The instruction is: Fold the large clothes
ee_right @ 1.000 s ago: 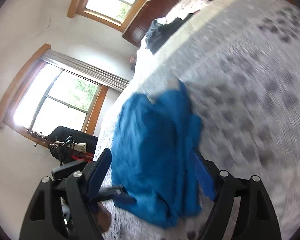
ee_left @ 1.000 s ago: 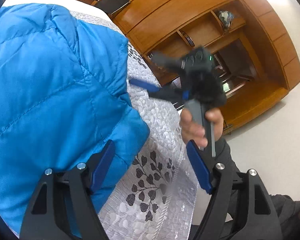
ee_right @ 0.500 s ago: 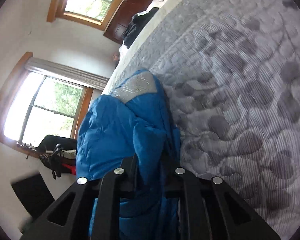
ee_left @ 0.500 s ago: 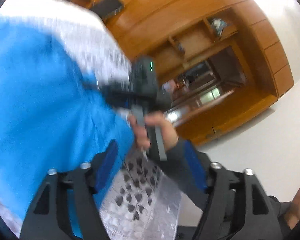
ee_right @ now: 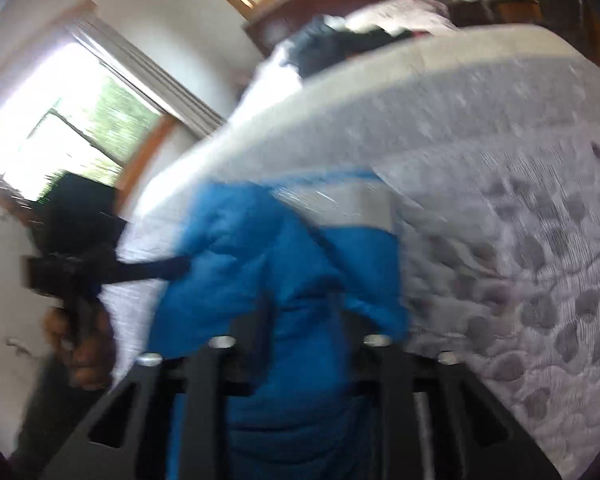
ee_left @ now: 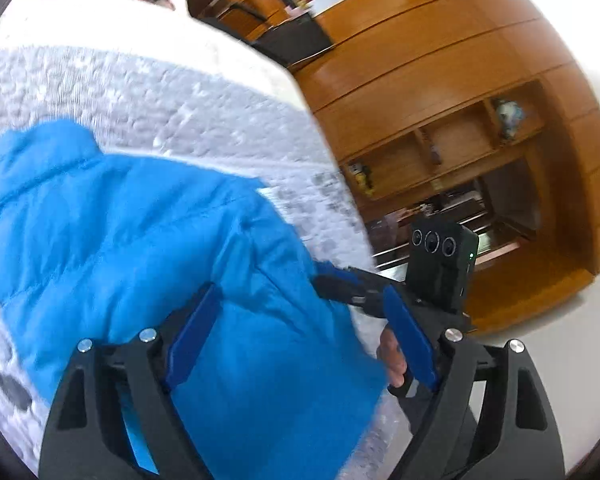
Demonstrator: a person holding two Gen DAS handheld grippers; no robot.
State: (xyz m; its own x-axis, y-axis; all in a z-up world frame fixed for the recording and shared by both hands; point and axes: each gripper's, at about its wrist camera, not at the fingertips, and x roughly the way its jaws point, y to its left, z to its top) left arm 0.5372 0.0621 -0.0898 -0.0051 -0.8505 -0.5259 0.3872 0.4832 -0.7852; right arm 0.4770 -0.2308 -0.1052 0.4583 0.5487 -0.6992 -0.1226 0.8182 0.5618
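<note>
Left wrist view first: on the left lies the blue puffer jacket (ee_left: 140,248), spread on the bed (ee_left: 180,92) over its grey quilted cover, collar end toward the far side, near hem toward me at the bed's edge. My left gripper (ee_left: 300,340) hangs over that near hem with its blue pads spread wide apart and nothing pinched; cloth fills the space between them, so I read this as lining up for a bite on the hem, not a hold. Moving right, my right gripper (ee_left: 340,284) comes in from the side at the jacket's right edge, the camera block behind it and my hand (ee_left: 392,356) on the handle just below. Beyond that stands the wooden wall unit (ee_left: 440,120), well apart from the work. Over to the right wrist view, blurred by motion: at far left my other hand (ee_right: 80,344) grips the left tool, whose finger pokes in at the jacket's side. In the middle, the jacket bunches up between my right gripper's (ee_right: 300,320) narrow-set black arms, so I judge it clamped on the fabric, taking one side so the other can match it. A pale lining panel (ee_right: 340,200) shows at the jacket's far end. Right of that, only leaf-patterned bedcover. I'd say the fold is barely started.
</note>
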